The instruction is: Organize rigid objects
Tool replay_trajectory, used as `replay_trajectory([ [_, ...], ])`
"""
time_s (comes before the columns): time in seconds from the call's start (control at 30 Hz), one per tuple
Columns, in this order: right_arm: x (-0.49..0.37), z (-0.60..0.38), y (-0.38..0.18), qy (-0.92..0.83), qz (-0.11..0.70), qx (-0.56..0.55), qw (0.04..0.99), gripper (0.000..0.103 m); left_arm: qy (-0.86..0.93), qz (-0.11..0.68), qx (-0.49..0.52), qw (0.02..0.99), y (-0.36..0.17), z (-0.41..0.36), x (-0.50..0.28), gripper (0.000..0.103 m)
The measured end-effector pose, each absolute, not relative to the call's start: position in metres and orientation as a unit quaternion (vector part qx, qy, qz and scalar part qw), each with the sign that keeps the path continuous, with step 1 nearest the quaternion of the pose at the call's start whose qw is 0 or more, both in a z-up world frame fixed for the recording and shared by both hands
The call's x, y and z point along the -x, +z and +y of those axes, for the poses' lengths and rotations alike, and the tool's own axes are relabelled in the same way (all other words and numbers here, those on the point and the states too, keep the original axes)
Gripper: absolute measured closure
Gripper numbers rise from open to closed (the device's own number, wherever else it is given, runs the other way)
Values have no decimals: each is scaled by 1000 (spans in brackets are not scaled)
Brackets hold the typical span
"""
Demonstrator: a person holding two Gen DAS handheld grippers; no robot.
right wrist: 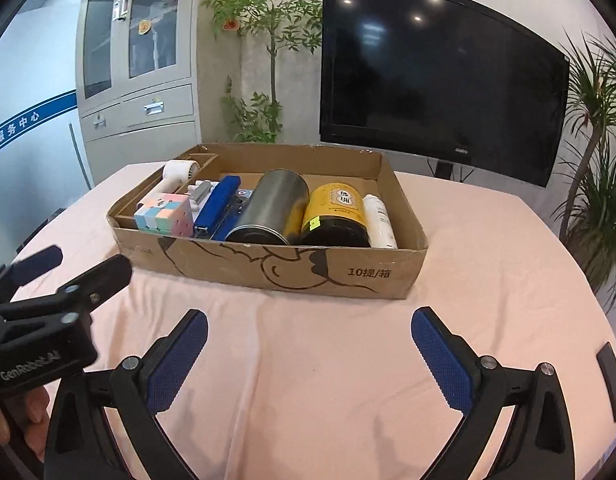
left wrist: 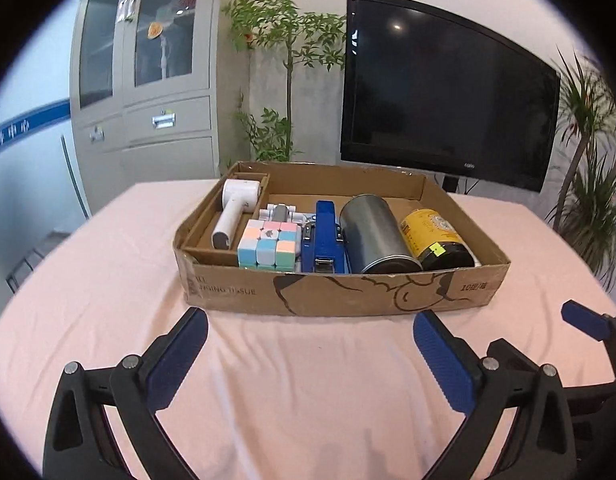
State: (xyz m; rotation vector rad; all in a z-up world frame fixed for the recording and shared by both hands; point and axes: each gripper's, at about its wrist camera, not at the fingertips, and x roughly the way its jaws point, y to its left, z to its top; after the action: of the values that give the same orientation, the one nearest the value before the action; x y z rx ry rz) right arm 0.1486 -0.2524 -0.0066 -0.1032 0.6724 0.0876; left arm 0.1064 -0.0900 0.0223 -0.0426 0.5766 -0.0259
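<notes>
A shallow cardboard box (left wrist: 348,292) (right wrist: 267,272) stands on the pink table. It holds a white handheld fan (left wrist: 237,210), a pastel puzzle cube (left wrist: 267,246) (right wrist: 163,214), a blue stapler (left wrist: 324,240) (right wrist: 217,206), a steel can (left wrist: 374,232) (right wrist: 273,206), a yellow jar with a dark lid (left wrist: 436,238) (right wrist: 336,212) and a white bottle (right wrist: 380,220). My left gripper (left wrist: 310,338) is open and empty in front of the box. My right gripper (right wrist: 308,336) is open and empty in front of the box. The left gripper also shows in the right wrist view (right wrist: 73,266).
A black TV (left wrist: 444,88) stands behind the table. A grey cabinet (left wrist: 147,76) is at the back left, with plants beside it and at the right. A small dark flat object (right wrist: 612,376) lies near the table's right edge.
</notes>
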Motion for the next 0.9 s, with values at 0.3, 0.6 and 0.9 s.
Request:
replay_trajectory([
  [0.3,-155,-251,-11,29,337,62,939,1,-13,307,23,951,14,-81,-118,1],
  [0.6,-160,-247,-15,20,341,67,938,1,-14,314,20,949,11,-76,-124,1],
  [0.9,-165,-244,-16,11,339,68,938,1,-15,316,16,948,11,-73,-127,1],
])
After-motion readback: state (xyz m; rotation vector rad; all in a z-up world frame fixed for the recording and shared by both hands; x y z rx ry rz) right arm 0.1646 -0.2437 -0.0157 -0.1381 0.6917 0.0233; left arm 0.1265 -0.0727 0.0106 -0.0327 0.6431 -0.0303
